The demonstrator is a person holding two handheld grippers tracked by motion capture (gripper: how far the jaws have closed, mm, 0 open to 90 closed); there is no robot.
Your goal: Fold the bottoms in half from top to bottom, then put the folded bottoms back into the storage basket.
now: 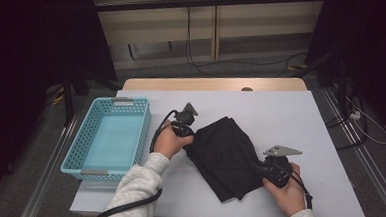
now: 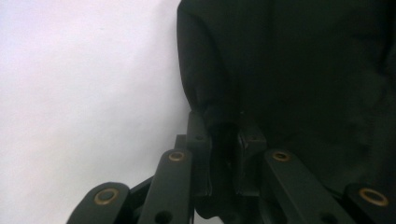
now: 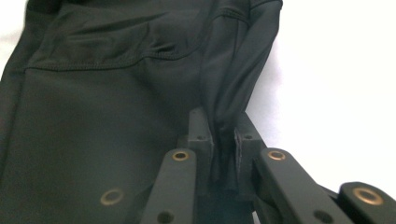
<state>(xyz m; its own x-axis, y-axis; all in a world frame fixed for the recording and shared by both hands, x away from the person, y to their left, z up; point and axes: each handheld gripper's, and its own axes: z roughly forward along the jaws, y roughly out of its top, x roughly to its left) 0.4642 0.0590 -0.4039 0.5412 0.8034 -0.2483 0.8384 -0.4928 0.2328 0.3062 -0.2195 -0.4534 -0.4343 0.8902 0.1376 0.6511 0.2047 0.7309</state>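
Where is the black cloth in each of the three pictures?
High view: the black cloth lies mid-table, between the left gripper and right gripper.
Left gripper view: upper right, edge pinched.
Right gripper view: left and centre, a fold pinched.
Shared landmark: the white table.

In the high view the black garment (image 1: 226, 158) hides the tips of both the left gripper (image 1: 188, 137) and the right gripper (image 1: 256, 167), the bottom edge cuts off the person's forearms, and what kind of garment it is stays too dark to tell.
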